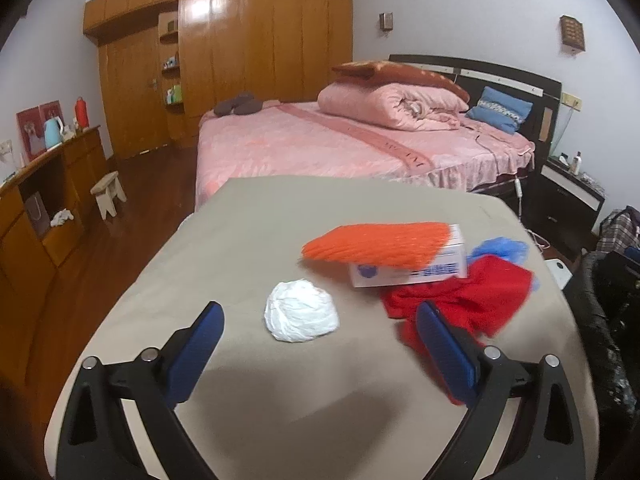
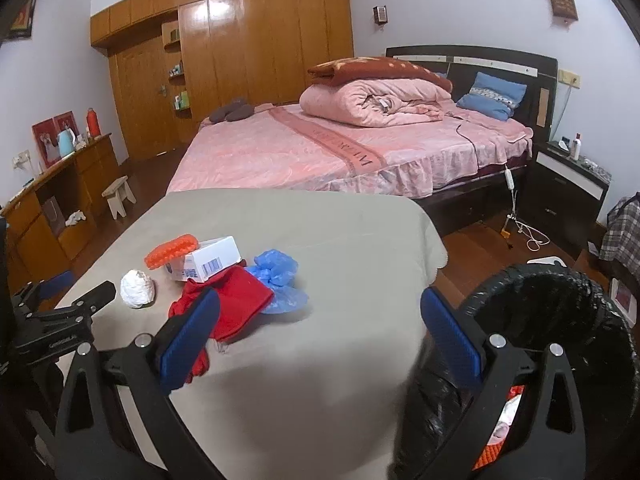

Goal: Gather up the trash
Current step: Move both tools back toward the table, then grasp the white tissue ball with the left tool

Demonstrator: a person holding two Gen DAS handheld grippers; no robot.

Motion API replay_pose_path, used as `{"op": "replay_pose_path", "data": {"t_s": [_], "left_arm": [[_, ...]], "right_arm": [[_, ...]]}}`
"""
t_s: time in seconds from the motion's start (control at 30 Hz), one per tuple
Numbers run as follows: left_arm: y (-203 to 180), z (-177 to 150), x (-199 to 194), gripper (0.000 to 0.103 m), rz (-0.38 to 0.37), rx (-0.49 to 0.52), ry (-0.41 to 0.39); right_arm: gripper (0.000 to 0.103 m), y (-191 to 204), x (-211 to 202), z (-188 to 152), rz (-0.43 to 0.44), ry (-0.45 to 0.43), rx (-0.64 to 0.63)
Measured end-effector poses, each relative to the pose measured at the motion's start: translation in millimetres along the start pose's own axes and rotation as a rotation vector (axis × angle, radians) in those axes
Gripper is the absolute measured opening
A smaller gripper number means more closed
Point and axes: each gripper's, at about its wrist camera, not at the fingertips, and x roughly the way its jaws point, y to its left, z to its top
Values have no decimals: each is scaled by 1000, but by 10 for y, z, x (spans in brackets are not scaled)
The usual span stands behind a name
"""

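You held both grippers above the table (image 1: 248, 216), which was draped in a beige cloth, and everything to be gathered lay clustered around the white cardboard box (image 1: 408, 270) on it. Your left gripper (image 1: 320, 340) had its blue-padded fingers spread wide with nothing between them, and it hovered on the near side of the box, over the crumpled white paper ball (image 1: 300, 311). That ball sat just in front and to the left of the box, apart from it. An orange foam net (image 1: 376, 245) rested on top of the box, overhanging its left end. A red cloth (image 1: 468, 300) lay against the box's right front corner, and a blue plastic bag (image 1: 500, 249) sat just behind that cloth, to the right of the box. Your right gripper (image 2: 320, 328) was likewise wide apart and holding nothing, well to the right of the box and nearer the table's right edge. In its view the box (image 2: 208, 262), ball (image 2: 138, 289), net (image 2: 172, 250), red cloth (image 2: 232, 300) and blue bag (image 2: 278, 272) all sat to its left. A bin lined with a black bag (image 2: 560, 292) stood off the table's right edge, far to the right of the box, with some orange and pale scraps visible inside it.
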Motion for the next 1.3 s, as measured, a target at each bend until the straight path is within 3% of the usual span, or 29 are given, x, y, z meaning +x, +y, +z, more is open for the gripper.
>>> {"op": "replay_pose_path", "data": {"t_s": [0.47,0.6,0.7,0.83,0.87,1.0,1.3], "left_arm": [[190,-18,605,88,-26,-31,111],[197,-37,700,82,-35,-32,138],[204,-48,773,75,-50,-41,166],[198,-72,861,48,-61,-38,211],[209,-76,872,45,-65,-42,215],[214,-63,817,39,-65,-46,194],[154,42,529,38,-73,-33,120]], "right_arm": [[97,110,449,26,8,44,-4],[97,139,498,24,10,46,-8],[97,149,539,17,10,53,-7],[97,166,556,2,9,58,-7],[97,174,552,6,10,59,-8],[97,203,547,4,15,59,-12],[97,298,548,9,47,61,-22]]}}
